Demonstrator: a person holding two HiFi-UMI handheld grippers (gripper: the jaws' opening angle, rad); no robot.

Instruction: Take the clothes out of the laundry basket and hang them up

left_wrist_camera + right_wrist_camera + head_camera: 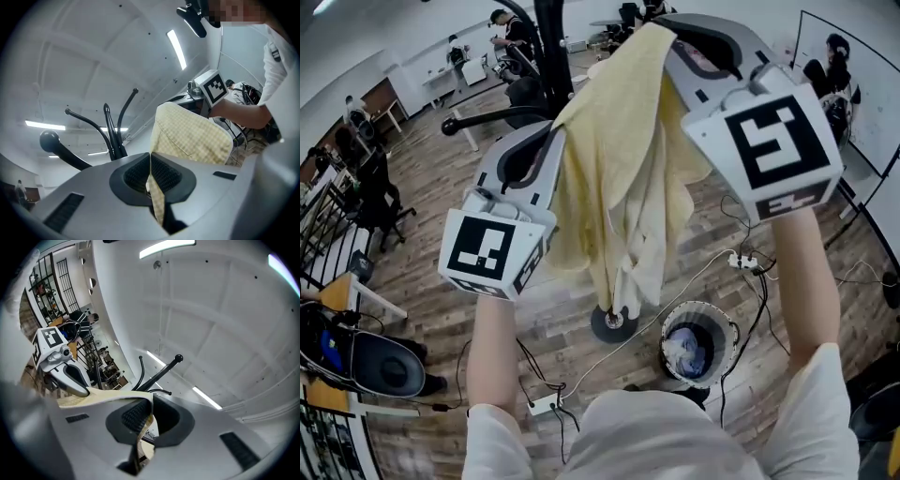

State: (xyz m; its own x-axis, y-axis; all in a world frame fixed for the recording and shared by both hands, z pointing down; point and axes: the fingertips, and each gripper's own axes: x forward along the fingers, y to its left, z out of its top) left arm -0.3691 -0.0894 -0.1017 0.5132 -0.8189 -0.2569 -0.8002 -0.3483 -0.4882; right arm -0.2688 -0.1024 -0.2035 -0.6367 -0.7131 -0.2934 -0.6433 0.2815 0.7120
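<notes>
Hanging slack in the middle of the head view, the yellow checked garment (pixel 619 187) is held up off the floor. The laundry basket (pixel 729 349) stands below at its five o'clock, and the black rack (pixel 551 37) rises at its eleven o'clock. It looks light, soft and floppy, likely to sag or slip from a hook, so the top edge is the place to hold it; there the left gripper (pixel 151 176) is clamped on a fold at ten o'clock and the right gripper (pixel 149 414) pinches the hem at one o'clock.
</notes>
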